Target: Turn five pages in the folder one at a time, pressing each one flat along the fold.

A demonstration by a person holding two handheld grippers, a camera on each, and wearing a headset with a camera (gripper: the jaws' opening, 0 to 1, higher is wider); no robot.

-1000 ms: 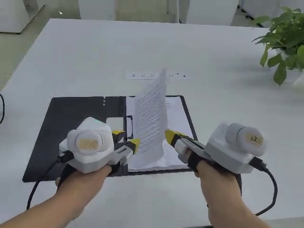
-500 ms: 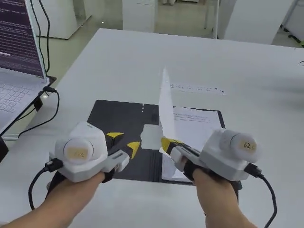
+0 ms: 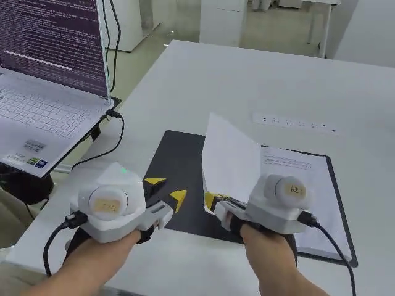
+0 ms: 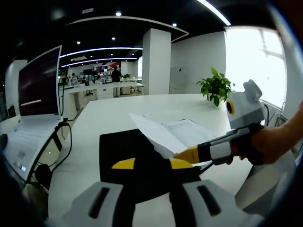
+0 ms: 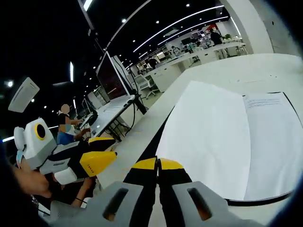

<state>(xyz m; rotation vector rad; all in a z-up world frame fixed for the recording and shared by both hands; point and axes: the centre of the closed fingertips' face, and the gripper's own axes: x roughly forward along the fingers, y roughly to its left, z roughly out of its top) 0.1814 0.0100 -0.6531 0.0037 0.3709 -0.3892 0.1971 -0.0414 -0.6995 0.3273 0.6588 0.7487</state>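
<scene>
The right gripper [image 3: 213, 200] pinches 1 raised white paper page [image 3: 231, 163] above the black flat folder [image 3: 179, 154], the left gripper [image 3: 166, 189] spread at its 9 o'clock, a silver laptop [image 3: 49, 105] open at 10 o'clock.

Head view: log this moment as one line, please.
right gripper: shut on white printed page | page: raised, tilted over black folder | left gripper: open, over folder's left cover

matt black folder [image 3: 176, 160] — thin white paper page [image 3: 229, 161] — smooth white table [image 3: 247, 80].
</scene>
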